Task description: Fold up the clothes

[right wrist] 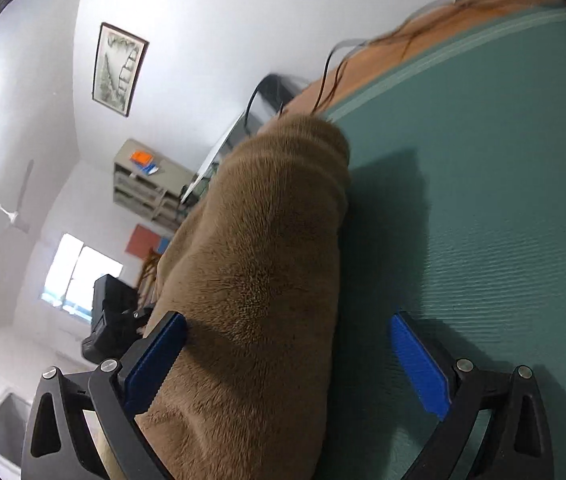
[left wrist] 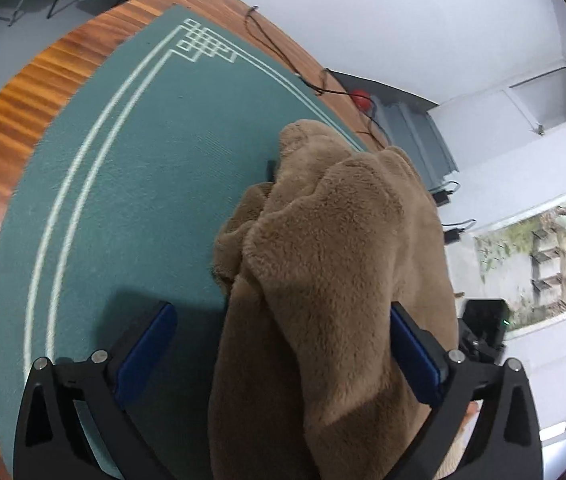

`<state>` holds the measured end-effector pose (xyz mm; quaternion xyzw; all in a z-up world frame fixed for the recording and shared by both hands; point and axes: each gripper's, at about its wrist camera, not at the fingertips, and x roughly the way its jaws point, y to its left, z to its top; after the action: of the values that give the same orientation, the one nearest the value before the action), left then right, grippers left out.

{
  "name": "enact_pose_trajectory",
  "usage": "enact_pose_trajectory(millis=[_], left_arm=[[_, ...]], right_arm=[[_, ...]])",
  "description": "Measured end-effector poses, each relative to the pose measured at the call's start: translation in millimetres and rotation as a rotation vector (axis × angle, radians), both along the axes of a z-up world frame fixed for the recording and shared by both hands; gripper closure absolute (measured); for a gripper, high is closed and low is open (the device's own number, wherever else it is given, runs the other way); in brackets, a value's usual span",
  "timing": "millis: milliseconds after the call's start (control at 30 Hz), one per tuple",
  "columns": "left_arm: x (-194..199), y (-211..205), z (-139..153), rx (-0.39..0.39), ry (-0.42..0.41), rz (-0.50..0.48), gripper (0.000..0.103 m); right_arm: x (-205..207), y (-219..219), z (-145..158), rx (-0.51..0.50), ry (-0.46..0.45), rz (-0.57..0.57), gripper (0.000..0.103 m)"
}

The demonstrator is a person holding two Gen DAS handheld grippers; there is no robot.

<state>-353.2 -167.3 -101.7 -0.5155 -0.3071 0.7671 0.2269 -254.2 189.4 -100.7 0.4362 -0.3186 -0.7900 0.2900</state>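
Note:
A brown plush garment [left wrist: 323, 260] lies bunched on a teal mat [left wrist: 131, 184] that covers a wooden table [left wrist: 11, 120]. My left gripper [left wrist: 283, 312] is open wide over the mat. The garment runs between its blue pads [left wrist: 147, 348], close against the right one and well clear of the left. In the right wrist view the same garment [right wrist: 259, 260] stretches forward as a thick roll. My right gripper [right wrist: 289, 316] is open wide too, with the fabric lying against its left pad [right wrist: 159, 356] and its right pad over bare mat [right wrist: 503, 200].
Dark cables [left wrist: 275, 52] trail along the table's far wooden edge near a red object [left wrist: 361, 98]. A black device [left wrist: 483, 328] shows just right of the garment. White walls, a shelf unit [right wrist: 147, 184] and a framed picture [right wrist: 119, 68] lie beyond the table.

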Motion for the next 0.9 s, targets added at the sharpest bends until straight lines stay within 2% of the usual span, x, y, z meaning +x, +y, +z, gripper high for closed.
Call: enact_pose_trajectory(millis=[167,267,333,467,567,633,700,767,900], left_arm=[[-5.7,-2.3,-3.6,0.074,0.005,-0.042,0.001],[-7.2,2.4,-2.8,0.062,0.022,-0.089,0.001],[-7.5,10.9,0.2,0.022,0.036,-0.136,0.001],[-10.4,26.2,-0.5,0.062,0.000,-0.197,0.001],[-11.1,37.2,2.1,0.034,-0.008,-0.207,0.002],[-11.1,37.9,2.3,0.033,-0.020,-0.202,0.009],[-10.0,34.5,-0.6,0.070,-0.049,-0.194,0.033],[-3.3,30.7,1.1,0.086,-0.047,-0.183,0.042],[12.5,34.8,21.1,0.061,-0.011,-0.177,0.050]], right_arm=[[-19.1,-13.7,-1.5,-0.027,0.007,0.046,0.001],[-22.9,-27.7,-2.7,-0.024,0.007,0.091,0.001],[-22.7,-35.3,-2.4,-0.019,0.004,0.118,0.001],[-32.7,-52.5,-3.2,0.041,0.004,0.147,0.001],[-39.0,-60.3,-3.1,0.064,-0.002,0.176,0.001],[-40.4,-61.9,-2.9,0.070,0.003,0.178,0.002],[-40.6,-60.3,-4.6,0.055,0.007,0.170,0.015],[-39.4,-56.0,-6.3,0.025,0.007,0.147,0.033],[-27.9,-54.4,10.5,0.053,0.058,0.120,0.043]])
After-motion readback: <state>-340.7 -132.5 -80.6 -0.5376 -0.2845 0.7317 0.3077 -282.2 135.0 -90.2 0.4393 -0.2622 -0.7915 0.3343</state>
